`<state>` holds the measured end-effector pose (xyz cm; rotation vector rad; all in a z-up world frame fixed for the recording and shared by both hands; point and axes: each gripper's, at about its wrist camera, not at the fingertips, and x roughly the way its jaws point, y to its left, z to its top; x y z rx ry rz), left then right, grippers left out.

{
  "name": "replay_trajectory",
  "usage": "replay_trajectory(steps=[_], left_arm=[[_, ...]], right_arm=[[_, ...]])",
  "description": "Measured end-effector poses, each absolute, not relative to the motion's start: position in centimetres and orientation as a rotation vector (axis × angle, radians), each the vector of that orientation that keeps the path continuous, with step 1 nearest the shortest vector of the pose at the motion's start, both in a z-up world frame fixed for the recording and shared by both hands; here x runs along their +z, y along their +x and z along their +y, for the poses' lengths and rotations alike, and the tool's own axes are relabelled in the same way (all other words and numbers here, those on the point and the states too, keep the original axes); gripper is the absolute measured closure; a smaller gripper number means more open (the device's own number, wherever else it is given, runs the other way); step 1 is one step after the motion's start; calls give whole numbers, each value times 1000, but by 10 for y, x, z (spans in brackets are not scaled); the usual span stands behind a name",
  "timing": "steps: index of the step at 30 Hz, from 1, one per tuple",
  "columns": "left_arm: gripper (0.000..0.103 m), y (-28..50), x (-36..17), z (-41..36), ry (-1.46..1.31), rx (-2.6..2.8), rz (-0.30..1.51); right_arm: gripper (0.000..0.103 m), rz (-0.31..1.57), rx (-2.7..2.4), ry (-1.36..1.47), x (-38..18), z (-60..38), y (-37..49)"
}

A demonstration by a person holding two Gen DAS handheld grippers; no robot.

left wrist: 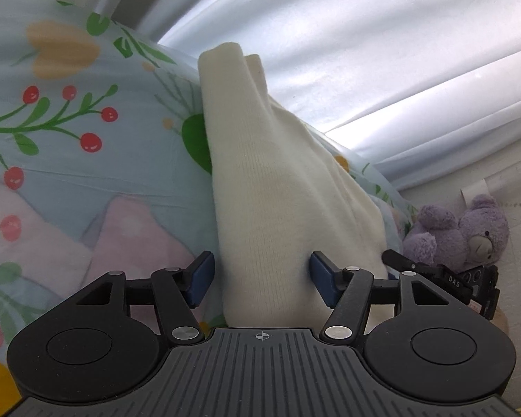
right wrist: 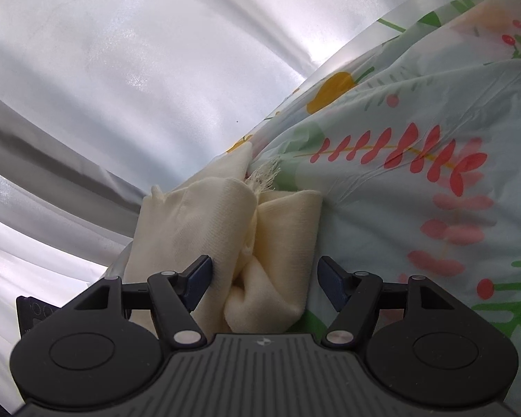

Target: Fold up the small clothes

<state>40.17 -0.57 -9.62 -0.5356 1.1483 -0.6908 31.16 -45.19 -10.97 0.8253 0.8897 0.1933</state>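
Cream garment [left wrist: 278, 191] on floral bedsheet [left wrist: 69, 160]

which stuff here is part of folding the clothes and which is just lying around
Part of the job:
- cream knit garment, lying between both open jaws
- left hand-held gripper
- right hand-held gripper
- floral bedsheet, the folding surface

Just lying about:
- purple teddy bear
- white curtain
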Motion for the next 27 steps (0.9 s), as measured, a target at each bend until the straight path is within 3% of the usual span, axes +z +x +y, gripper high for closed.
replay_trajectory(steps=[12,17,27], left_arm=[[45,411,-104,-13,-599,-698,1161],[63,411,-106,-11,-640,-689,1150],[68,349,-28,11,-393,-635,1004]], right_arm=[[40,919,311,898,-123,-434,338],[56,925,316,859,-120,-415,344],[61,873,493,714,-73,-355,316]])
